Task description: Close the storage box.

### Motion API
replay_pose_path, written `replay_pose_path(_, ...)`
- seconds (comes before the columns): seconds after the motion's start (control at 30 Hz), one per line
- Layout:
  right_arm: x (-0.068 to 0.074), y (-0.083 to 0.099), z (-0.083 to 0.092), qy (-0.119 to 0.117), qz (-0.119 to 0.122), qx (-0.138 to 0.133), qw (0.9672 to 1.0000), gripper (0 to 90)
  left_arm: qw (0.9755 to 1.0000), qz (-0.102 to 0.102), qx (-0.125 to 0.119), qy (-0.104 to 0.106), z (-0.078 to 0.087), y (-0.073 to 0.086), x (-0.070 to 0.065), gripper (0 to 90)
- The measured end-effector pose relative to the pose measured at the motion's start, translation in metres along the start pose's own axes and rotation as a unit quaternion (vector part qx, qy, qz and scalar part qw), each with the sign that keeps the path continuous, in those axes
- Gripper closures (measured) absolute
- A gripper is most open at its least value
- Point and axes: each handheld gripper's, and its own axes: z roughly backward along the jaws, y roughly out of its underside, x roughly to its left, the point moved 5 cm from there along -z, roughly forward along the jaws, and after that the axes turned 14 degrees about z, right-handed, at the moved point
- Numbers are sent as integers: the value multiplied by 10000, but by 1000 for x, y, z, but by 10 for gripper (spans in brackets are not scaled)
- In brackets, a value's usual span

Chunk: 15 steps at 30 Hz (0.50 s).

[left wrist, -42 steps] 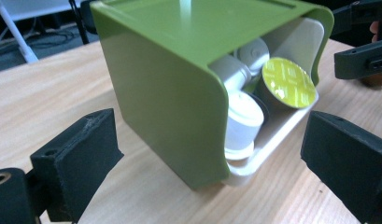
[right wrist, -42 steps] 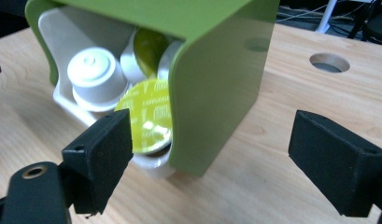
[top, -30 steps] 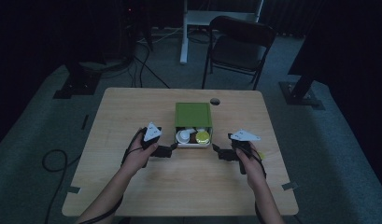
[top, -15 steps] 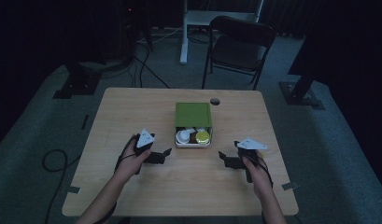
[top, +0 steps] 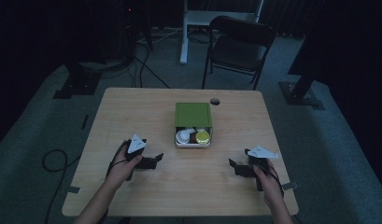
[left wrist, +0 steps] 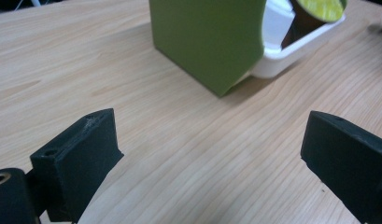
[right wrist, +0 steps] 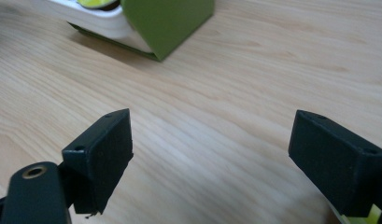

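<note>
A green box (top: 193,114) stands at the middle of the wooden table (top: 132,112). A white tray (top: 192,143) sticks out of its near side and holds a white cup (top: 183,136), a brown one and a yellow-lidded pod (top: 203,136). My left gripper (top: 152,161) rests low over the table, left of and nearer than the box, open and empty. My right gripper (top: 237,168) is on the near right, also open and empty. The left gripper view has wide jaws (left wrist: 212,135) facing the green box (left wrist: 207,42) and tray (left wrist: 282,51). The right gripper (right wrist: 216,140) faces the box (right wrist: 165,18) from the other side.
A round cable hole (top: 215,101) sits in the table just behind the box. A dark folding chair (top: 240,44) and a white desk frame (top: 198,18) stand beyond the far edge. Cables (top: 53,158) lie on the floor at left.
Both hands have drawn back from the box toward the table's near edge and apart from each other, sinking a little. The jaws stay open. The box and tray have not moved.
</note>
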Motion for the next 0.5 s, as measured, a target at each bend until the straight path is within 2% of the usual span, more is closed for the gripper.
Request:
replay_pose_path(0.27,-4,22,18,88,-118,106,9998,134,9998,145,-4,-168,15,8,11,45)
replay_pose_path(0.37,-5,27,25,122,-143,139,9997,134,9996,110,18,-243,20,11,15,45)
replay_pose_path(0.5,-5,31,33,171,-167,152,9996,134,9995,178,65,-259,29,17,18,45)
